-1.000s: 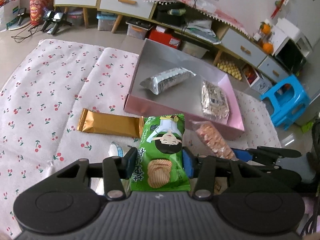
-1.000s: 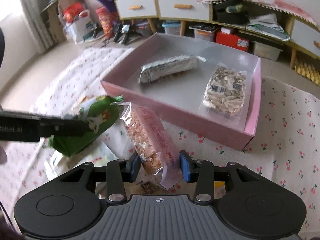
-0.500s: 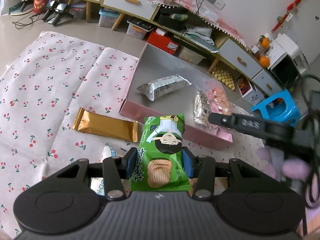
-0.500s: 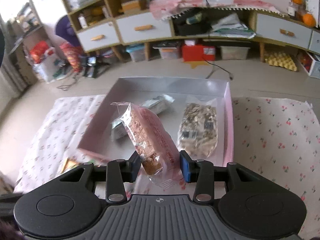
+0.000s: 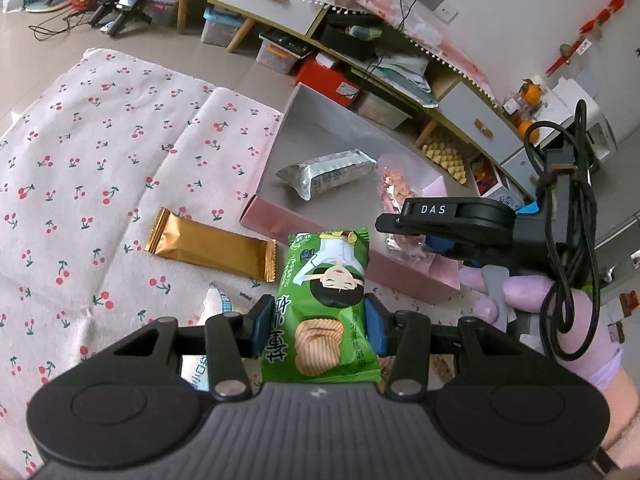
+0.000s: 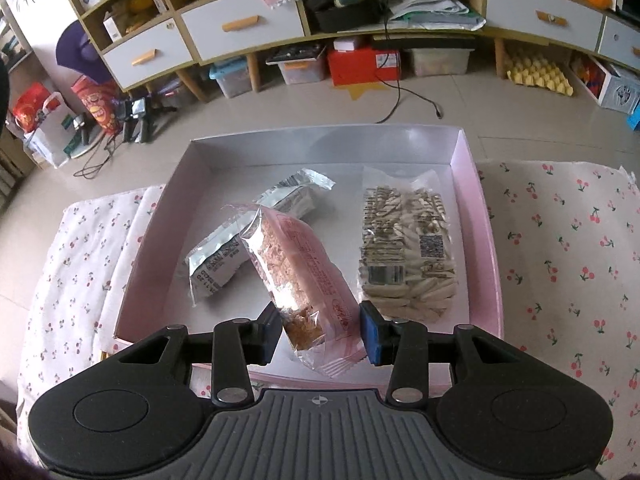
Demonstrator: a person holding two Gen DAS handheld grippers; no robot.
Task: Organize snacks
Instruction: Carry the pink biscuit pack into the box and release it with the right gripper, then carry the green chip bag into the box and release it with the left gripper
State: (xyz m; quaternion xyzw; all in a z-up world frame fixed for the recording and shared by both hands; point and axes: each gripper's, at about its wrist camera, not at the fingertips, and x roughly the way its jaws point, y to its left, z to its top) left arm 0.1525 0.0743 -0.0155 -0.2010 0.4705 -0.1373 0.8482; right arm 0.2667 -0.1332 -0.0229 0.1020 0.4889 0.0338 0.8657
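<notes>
My left gripper (image 5: 316, 326) is shut on a green chip packet (image 5: 326, 308), held above the cherry-print cloth (image 5: 80, 152) in front of the pink box (image 5: 304, 220). My right gripper (image 6: 320, 330) is shut on a pink clear snack bag (image 6: 298, 270), held over the pink box's (image 6: 486, 216) near half. That gripper (image 5: 404, 224) and the bag (image 5: 394, 188) also show in the left wrist view, at the box's right side. Inside the box lie a silver packet (image 6: 256, 236) and a clear bag of pale sticks (image 6: 406, 248).
A gold wrapper (image 5: 212, 248) and a white packet (image 5: 216, 304) lie on the cloth in front of the box. A gloved hand (image 5: 560, 320) with a black cable holds the right gripper. Low cabinets (image 6: 248, 28), storage boxes and tiled floor lie beyond.
My right gripper carried the pink bag from in front of the box to over its inside, rolling as it went. The left gripper kept its place with the green packet.
</notes>
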